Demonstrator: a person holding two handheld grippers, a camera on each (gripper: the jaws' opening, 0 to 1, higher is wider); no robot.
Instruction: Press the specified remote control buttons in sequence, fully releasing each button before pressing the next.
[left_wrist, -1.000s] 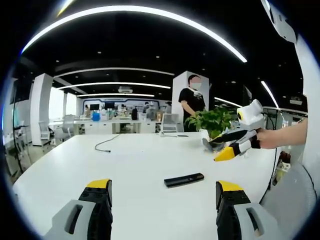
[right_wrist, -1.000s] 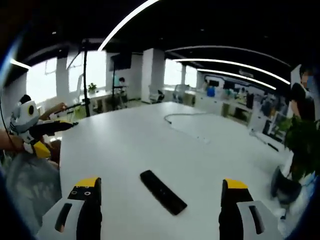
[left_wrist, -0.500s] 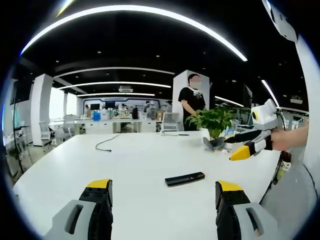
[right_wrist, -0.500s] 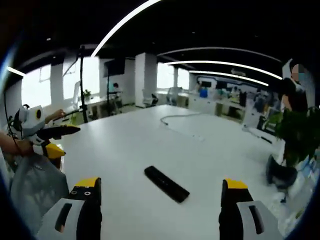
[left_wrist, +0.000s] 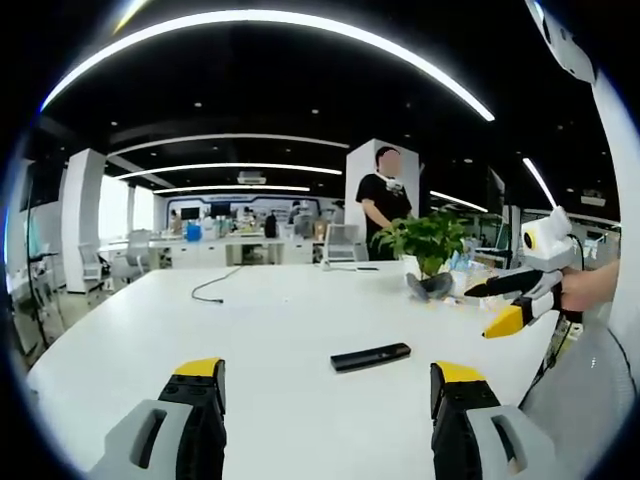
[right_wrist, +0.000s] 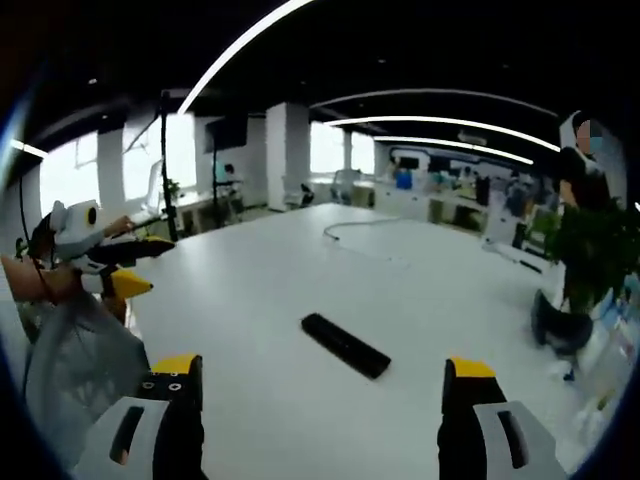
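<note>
My right gripper (left_wrist: 520, 300) has drifted toward three o'clock in the left gripper view, backing off from the remote control (left_wrist: 369, 357), which lies flat mid-worktop (left_wrist: 270, 320), untouched. Both my sets of fingers are spread wide, grasping nothing; my left gripper (left_wrist: 325, 415) hangs short of it. No button pressed yet, I judge.

a slim black rectangular remote control (left_wrist: 369, 357) (right_wrist: 346, 345) is lying on a plain glossy white table (left_wrist: 270, 330) (right_wrist: 290, 300). the left gripper (left_wrist: 325, 405) and right gripper (right_wrist: 318, 405) are showing grey bodies, black fingers and yellow tips. at two o'clock a green leafy plant (left_wrist: 428, 240) is sitting in a dark grey pot.
</note>
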